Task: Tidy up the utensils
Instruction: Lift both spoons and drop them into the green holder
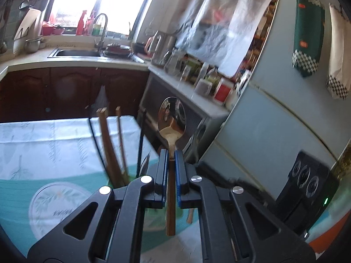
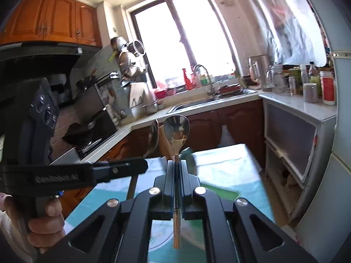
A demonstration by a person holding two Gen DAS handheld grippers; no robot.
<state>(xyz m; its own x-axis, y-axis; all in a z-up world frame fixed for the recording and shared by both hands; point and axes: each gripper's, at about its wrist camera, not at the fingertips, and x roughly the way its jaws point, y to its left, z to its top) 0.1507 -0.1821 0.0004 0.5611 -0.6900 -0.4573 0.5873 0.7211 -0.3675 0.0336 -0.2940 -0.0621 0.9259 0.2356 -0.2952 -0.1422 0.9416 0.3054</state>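
In the left wrist view the left gripper (image 1: pixel 171 156) sits at lower centre, its jaws pinching a spoon (image 1: pixel 172 118) by the neck. The shiny bowl stands up above the fingertips, and the brown wooden handle runs down between the pads and out below them. Just left of the gripper, wooden chopsticks (image 1: pixel 109 140) and a thin black stick rise from something hidden behind the gripper's body; what holds them cannot be made out. Behind lies a table (image 1: pixel 43 144) under a white and teal cloth, blurred. The shelf of jars at centre right is also smeared.

In the right wrist view the right gripper (image 2: pixel 177 164) at lower centre is pressed tight on a second spoon (image 2: pixel 177 127), bowl up, with a thin golden handle showing below the pads. At the left edge a hand (image 2: pixel 43 221) grips the other gripper's handle; its fingertips are hard to make out.
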